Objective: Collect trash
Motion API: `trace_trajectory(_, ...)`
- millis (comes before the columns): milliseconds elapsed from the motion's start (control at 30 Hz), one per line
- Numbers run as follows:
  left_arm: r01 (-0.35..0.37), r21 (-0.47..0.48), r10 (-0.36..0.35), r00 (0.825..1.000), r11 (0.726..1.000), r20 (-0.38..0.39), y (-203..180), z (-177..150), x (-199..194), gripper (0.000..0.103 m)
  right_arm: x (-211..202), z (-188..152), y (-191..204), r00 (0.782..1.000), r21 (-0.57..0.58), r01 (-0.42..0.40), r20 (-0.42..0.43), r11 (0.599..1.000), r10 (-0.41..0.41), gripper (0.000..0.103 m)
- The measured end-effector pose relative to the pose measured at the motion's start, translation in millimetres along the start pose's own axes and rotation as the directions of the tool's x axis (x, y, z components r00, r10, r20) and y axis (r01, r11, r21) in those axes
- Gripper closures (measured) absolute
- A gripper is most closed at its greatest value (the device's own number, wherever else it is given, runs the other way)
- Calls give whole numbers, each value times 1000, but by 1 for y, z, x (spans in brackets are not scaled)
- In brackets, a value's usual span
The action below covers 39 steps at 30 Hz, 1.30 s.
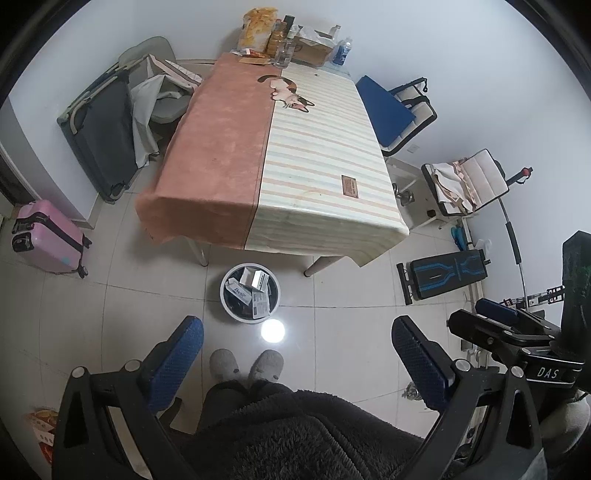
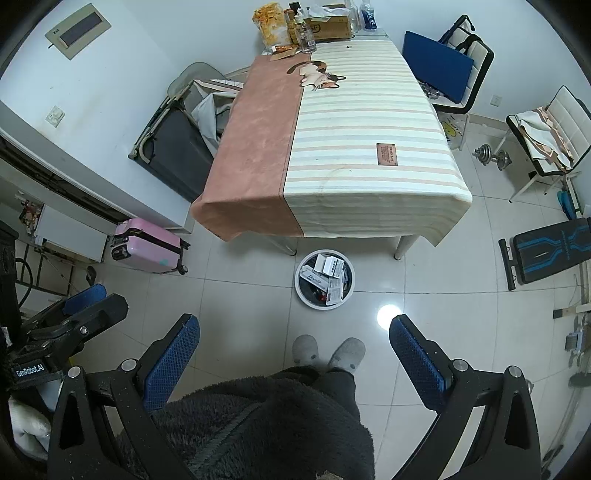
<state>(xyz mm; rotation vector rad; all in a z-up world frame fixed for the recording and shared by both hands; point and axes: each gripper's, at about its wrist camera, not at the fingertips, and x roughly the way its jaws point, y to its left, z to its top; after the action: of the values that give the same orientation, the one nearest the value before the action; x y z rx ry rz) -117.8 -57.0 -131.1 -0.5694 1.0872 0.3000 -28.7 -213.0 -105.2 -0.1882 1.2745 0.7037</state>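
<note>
1. While the person stands back from the table, the left gripper (image 1: 297, 354) is spread wide with nothing between its blue pads (image 1: 181, 360). The right gripper (image 2: 295, 350) is spread wide and bare too.
2. Just past the grippers are the person's grey slippers (image 2: 328, 352) on the shiny tile floor (image 2: 240, 295).
3. A little farther, near the table legs, stands the round white bin (image 2: 325, 279). It already has small boxes (image 2: 330, 266) in it, some white and one with blue print. This looks like the trash, so most of the job seems done.
4. Those boxes look like thin card. They are likely very light and a bit stiff, but a hard squeeze would crush them. If one had to be picked up, the best spot would be across its two flat wide sides, with a soft pinch.
5. The bin itself looks like smooth plastic, so it may be slippery. Its rim would be the place to take hold.
6. Beyond the bin is the table (image 2: 369, 122), with its pink and striped cloth. The near part is bare.
7. At the far end sit a snack bag (image 2: 271, 20), some bottles (image 2: 306, 37) and a brown box (image 2: 330, 26). Whether any of that is trash cannot be told from here.
</note>
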Motion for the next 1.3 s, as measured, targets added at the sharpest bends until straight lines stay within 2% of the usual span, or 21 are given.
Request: trace_trajectory(1300, 10, 1, -10, 1000, 1000, 1, -26, 4, 7, 0, -6, 5, -13, 1000, 3, -3, -13, 1000, 3, 0)
